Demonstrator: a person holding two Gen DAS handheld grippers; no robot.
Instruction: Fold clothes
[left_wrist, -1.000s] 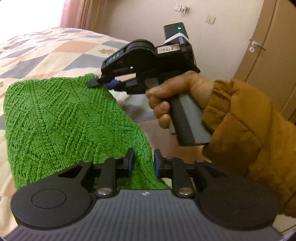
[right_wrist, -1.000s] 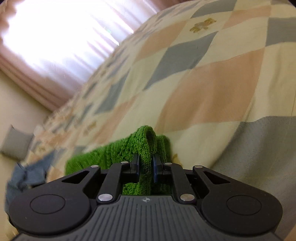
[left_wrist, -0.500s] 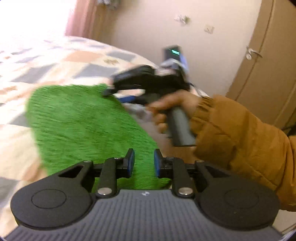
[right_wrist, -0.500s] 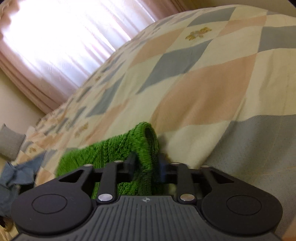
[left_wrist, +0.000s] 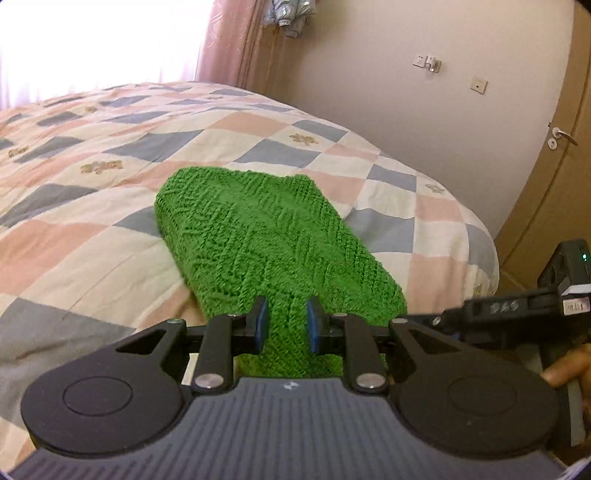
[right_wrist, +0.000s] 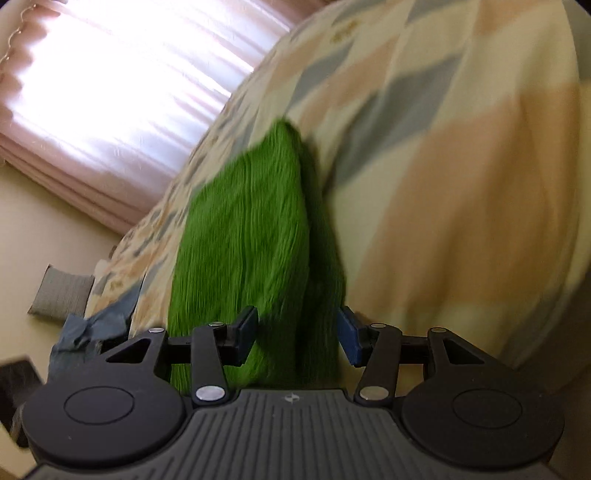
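both tools are matte black plastic with a ribbed grey body, round discs on each side and silver screws on the linkages. the left gripper (left_wrist: 284, 325) and right gripper (right_wrist: 298, 334) have blue pads; the right-hand tool shows a green light.

A patchwork quilt (left_wrist: 110, 229) covers the bed. Pink curtains (left_wrist: 236, 40) hang far left, a wooden door (left_wrist: 554, 177) stands right. Near the floor lies a grey cushion (right_wrist: 61, 295), beside it perhaps crumpled blue cloth (right_wrist: 92, 328).

A bed (left_wrist: 92, 206) with a checked quilt carries a folded green knit (left_wrist: 266, 236), lying just ahead of the left tongs (left_wrist: 284, 328).
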